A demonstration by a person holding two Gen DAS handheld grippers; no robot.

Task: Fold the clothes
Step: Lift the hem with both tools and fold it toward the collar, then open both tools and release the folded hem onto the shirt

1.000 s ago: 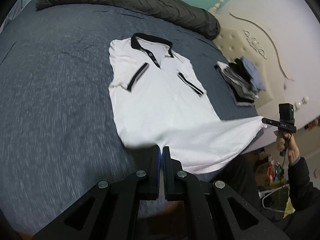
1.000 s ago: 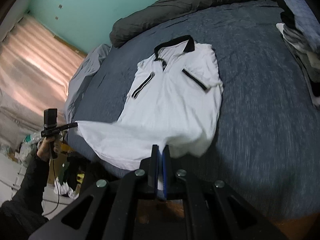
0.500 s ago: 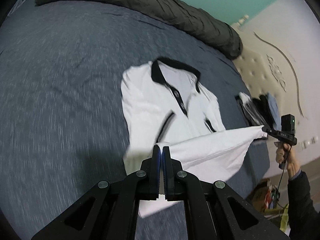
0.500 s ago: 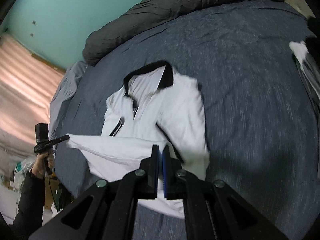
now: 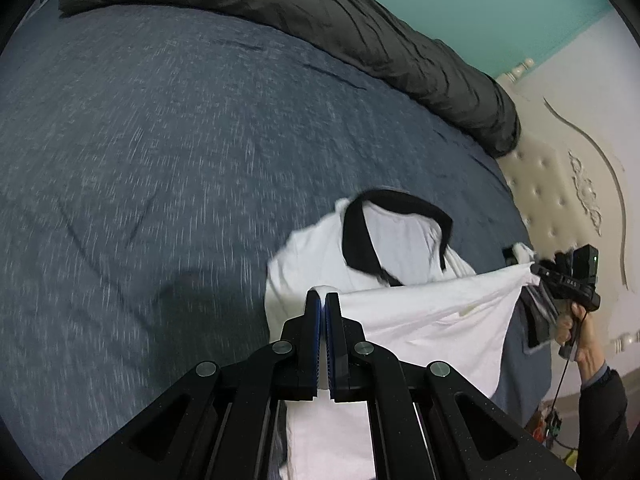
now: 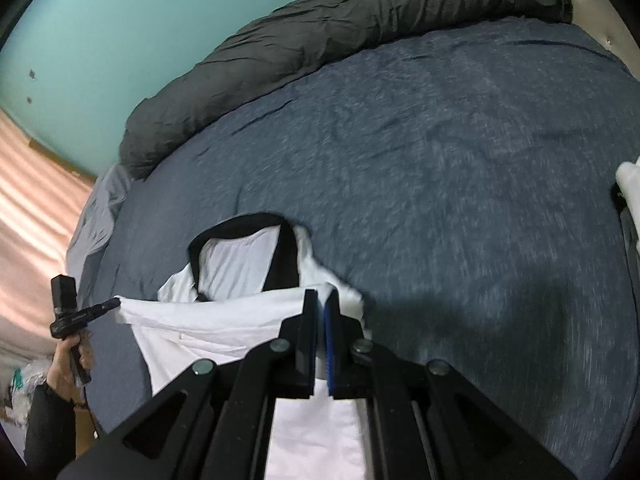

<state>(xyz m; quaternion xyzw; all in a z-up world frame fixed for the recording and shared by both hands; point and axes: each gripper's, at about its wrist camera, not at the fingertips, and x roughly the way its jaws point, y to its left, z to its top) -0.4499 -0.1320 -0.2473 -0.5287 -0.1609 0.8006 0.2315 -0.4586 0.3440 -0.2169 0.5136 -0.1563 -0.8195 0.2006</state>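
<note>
A white polo shirt (image 5: 400, 240) with a black collar (image 5: 356, 236) lies on the dark blue bed. Its bottom hem is lifted and stretched taut between both grippers, just short of the collar. My left gripper (image 5: 323, 298) is shut on one hem corner. In the left wrist view the right gripper (image 5: 538, 270) pinches the other corner at far right. The right wrist view shows the shirt (image 6: 240, 256) with my right gripper (image 6: 322, 296) shut on its corner and the left gripper (image 6: 114, 303) holding the far end. The shirt's lower half is hidden under the raised fold.
A dark grey duvet (image 5: 320, 28) is bunched along the far side of the bed (image 5: 160, 140). A stack of folded clothes (image 6: 630, 188) sits by the cream tufted headboard (image 5: 560, 184). A person's hand (image 5: 576, 336) and dark sleeve hold the right tool.
Both grippers have carried the hem forward over the shirt from the bed's near edge up towards the collar, covering the sleeves and placket. Both stayed shut.
</note>
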